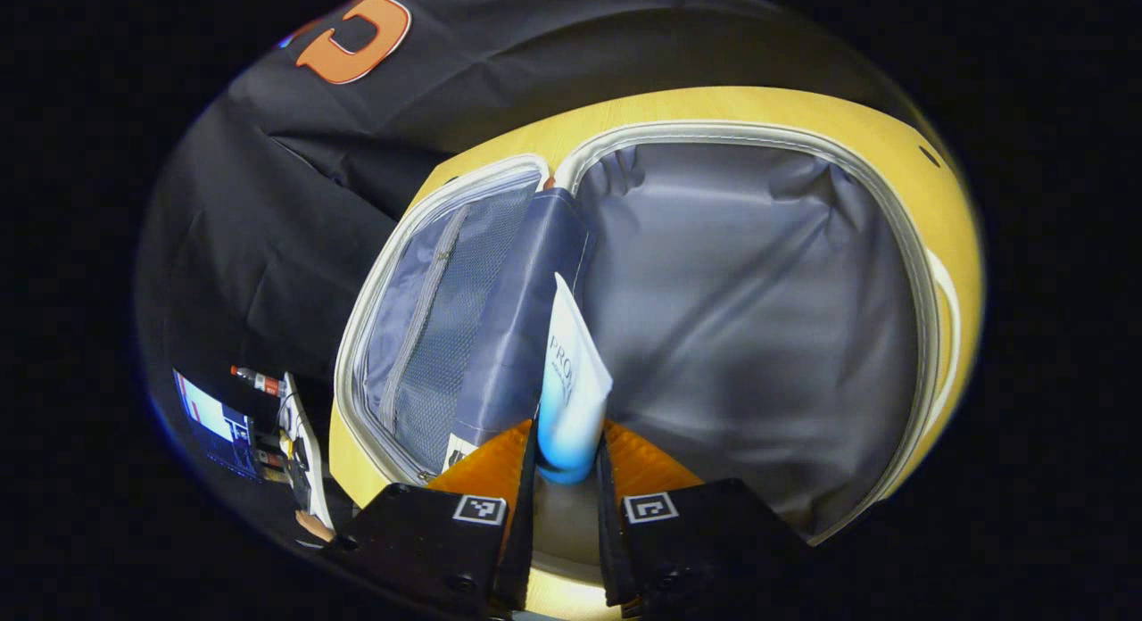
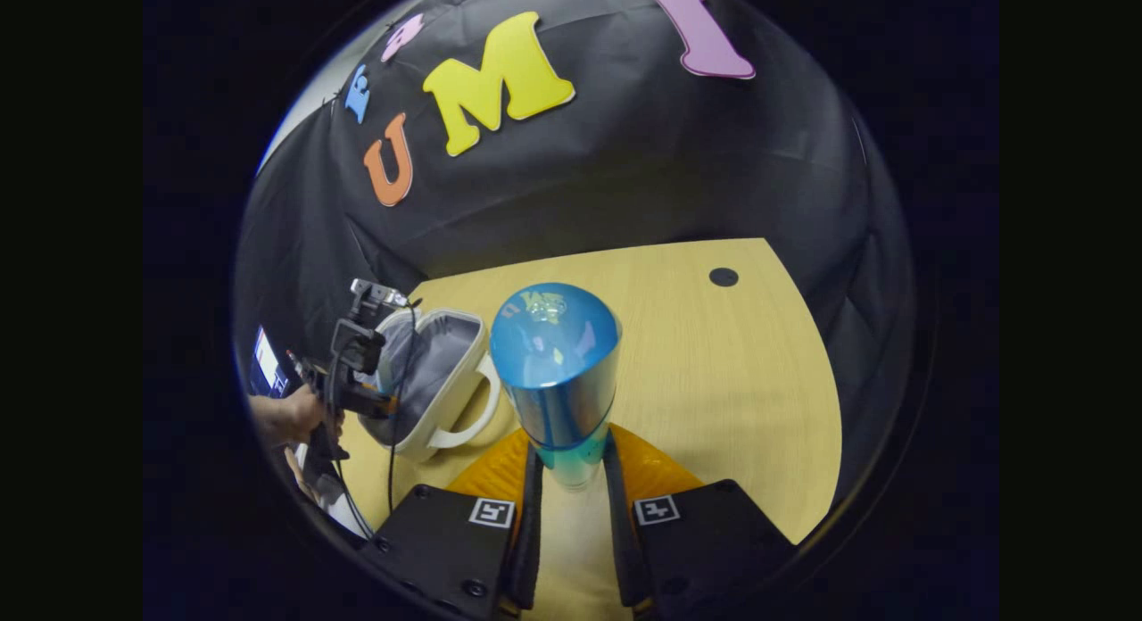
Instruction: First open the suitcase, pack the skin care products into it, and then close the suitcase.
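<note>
Wooden table (image 2: pixel 714 380), open suitcase (image 1: pixel 749 335), tube (image 1: pixel 571 389) over its grey lining.

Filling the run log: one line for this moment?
suitcase: open | left gripper: holds white-and-blue tube over suitcase | right gripper: holds blue-capped bottle above table

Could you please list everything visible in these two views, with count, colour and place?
suitcase: one, cream shell with grey lining, lying open on the table.
mesh pocket: one, grey, in the suitcase's left half.
tube: one, white fading to blue, over the open suitcase, in the left hand-held gripper.
bottle: one, blue, above the table, in the right hand-held gripper.
table: one, light wood.
hole: one, dark, near the table's far edge.
screen: one, lit, beyond the table's left edge.
hand: one, holding the left gripper, seen in the right gripper view.
</note>
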`<state>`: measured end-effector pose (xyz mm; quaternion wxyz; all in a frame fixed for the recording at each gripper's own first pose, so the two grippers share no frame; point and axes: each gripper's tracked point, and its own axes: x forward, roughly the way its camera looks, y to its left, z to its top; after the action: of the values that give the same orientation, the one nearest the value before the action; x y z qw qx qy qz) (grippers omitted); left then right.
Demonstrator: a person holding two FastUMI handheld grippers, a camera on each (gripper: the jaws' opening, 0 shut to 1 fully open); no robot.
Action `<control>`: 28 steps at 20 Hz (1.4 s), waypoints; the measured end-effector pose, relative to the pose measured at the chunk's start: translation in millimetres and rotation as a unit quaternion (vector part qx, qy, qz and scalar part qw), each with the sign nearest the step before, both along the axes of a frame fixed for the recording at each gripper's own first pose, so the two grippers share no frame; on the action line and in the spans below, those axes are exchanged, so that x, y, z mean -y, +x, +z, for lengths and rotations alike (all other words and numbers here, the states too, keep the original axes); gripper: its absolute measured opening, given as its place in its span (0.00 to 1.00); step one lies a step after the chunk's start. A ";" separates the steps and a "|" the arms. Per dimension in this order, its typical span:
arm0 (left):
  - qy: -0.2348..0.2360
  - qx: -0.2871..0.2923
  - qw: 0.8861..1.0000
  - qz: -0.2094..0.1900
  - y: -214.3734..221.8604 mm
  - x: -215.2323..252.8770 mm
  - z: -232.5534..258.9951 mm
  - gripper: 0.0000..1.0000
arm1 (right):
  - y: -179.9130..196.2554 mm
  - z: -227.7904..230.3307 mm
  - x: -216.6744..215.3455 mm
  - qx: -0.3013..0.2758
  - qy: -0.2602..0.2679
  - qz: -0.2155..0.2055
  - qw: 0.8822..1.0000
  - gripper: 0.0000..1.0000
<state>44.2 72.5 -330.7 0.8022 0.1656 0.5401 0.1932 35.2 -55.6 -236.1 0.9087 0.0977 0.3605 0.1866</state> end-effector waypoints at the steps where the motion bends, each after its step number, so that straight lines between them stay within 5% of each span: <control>1: 0.010 -0.013 1.000 0.005 0.4 0.2 -0.1 0.34 | -4.6 2.3 1.7 0.000 0.004 0.000 1.000 0.32; 5: 0.037 -0.053 0.998 0.009 8.0 0.2 -7.4 0.36 | -23.2 11.3 14.2 -0.001 0.015 -0.014 1.000 0.32; 11: -0.001 -0.063 0.998 -0.001 11.4 9.4 -11.7 0.40 | -45.0 18.9 35.5 0.020 -0.001 -0.031 0.999 0.32; 13: -0.031 -0.045 0.998 -0.011 12.8 17.7 -12.8 0.67 | -45.3 19.6 34.7 0.023 -0.004 -0.030 0.999 0.32; 15: -0.061 -0.024 0.998 -0.025 12.3 27.5 -5.2 0.79 | -43.8 29.0 21.3 0.030 -0.007 -0.020 0.999 0.32; 17: -0.094 0.023 0.995 -0.034 12.3 36.4 11.9 0.99 | -37.3 39.8 -7.3 0.038 -0.002 0.002 0.999 0.32; 21: -0.134 0.148 0.978 -0.064 -4.5 29.3 88.0 0.99 | -19.2 66.1 -108.3 0.042 0.029 0.081 0.995 0.32; 25: -0.134 0.225 0.965 -0.020 -66.0 -31.9 133.9 0.99 | -4.2 46.5 -233.6 -0.014 0.050 0.149 0.988 0.32; 28: -0.141 0.242 0.960 0.023 -113.3 -77.5 138.8 0.99 | -4.0 -5.8 -294.5 -0.092 0.051 0.150 0.983 0.32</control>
<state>-69.1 150.1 -192.0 0.9193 -0.0134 0.3557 0.1679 31.2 238.9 -241.9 0.8271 0.1049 0.4432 0.3294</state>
